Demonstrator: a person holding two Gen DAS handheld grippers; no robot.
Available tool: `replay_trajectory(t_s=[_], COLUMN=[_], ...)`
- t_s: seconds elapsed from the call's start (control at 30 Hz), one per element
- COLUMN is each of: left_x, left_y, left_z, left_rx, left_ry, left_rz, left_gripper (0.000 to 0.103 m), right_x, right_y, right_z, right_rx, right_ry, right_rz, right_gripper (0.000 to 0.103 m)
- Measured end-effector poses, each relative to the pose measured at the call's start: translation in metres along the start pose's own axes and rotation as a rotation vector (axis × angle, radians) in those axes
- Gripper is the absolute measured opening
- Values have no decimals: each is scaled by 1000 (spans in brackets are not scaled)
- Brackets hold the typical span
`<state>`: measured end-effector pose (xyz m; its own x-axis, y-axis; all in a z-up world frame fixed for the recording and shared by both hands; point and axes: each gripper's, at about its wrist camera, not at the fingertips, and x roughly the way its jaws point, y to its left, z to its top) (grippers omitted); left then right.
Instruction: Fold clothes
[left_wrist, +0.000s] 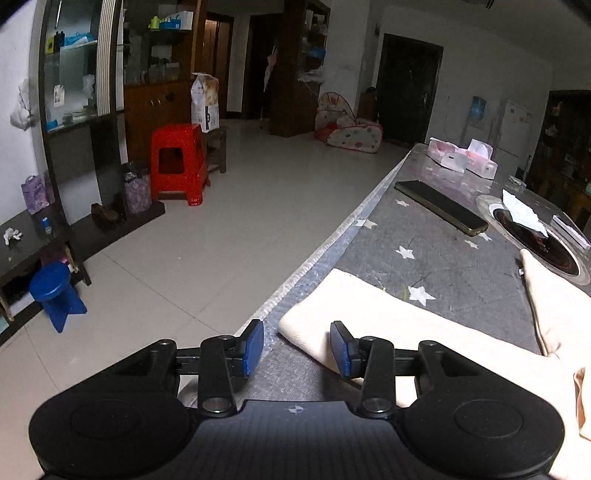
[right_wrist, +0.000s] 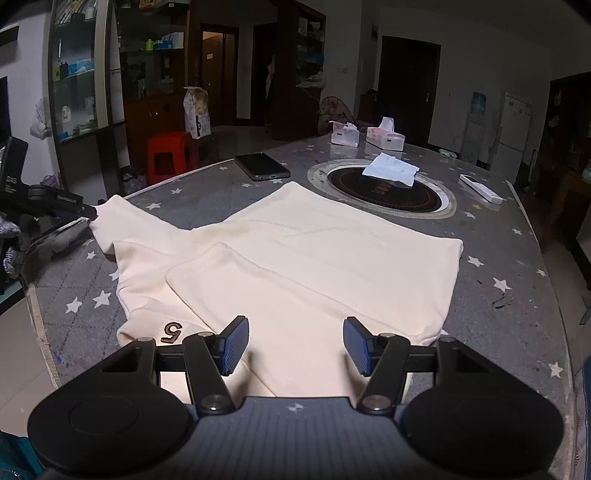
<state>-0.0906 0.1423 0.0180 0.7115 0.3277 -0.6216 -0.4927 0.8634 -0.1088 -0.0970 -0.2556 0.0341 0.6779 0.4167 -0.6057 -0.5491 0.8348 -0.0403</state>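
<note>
Right wrist view cuts off the cream garment (right_wrist: 295, 258) behind open jaws.

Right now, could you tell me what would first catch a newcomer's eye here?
The cream garment spread across the star-patterned table, one sleeve folded over its middle. Beyond it, a dark phone lies left of a round black hotplate with a tissue on it. A red stool stands on the floor.

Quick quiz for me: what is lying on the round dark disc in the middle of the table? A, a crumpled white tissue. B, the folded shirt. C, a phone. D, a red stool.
A: a crumpled white tissue lies on the disc, while the phone rests on the table left of it.
</note>
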Motion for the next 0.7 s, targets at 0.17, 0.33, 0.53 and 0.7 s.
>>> replay_trajectory(t_s=[0.17, 0.33, 0.53, 0.7], left_x=[5, -6, -37, -66], left_y=[3, -2, -36, -88], left_z=[-2, 8, 22, 26], left_rx=[-18, -41, -6, 72], left_ry=[-5, -40, -104, -121], left_rz=[-16, -70, -254, -460], left_gripper=[27, 9, 9, 8], right_x=[-2, -3, -6, -11], right_y=[-2, -2, -4, -8], right_z=[-1, -2, -3, -5], right_rx=[11, 22, 39, 56], right_ry=[-4, -9, -25, -39], right_rz=[-8, -10, -10, -16], right_gripper=[58, 58, 58, 58])
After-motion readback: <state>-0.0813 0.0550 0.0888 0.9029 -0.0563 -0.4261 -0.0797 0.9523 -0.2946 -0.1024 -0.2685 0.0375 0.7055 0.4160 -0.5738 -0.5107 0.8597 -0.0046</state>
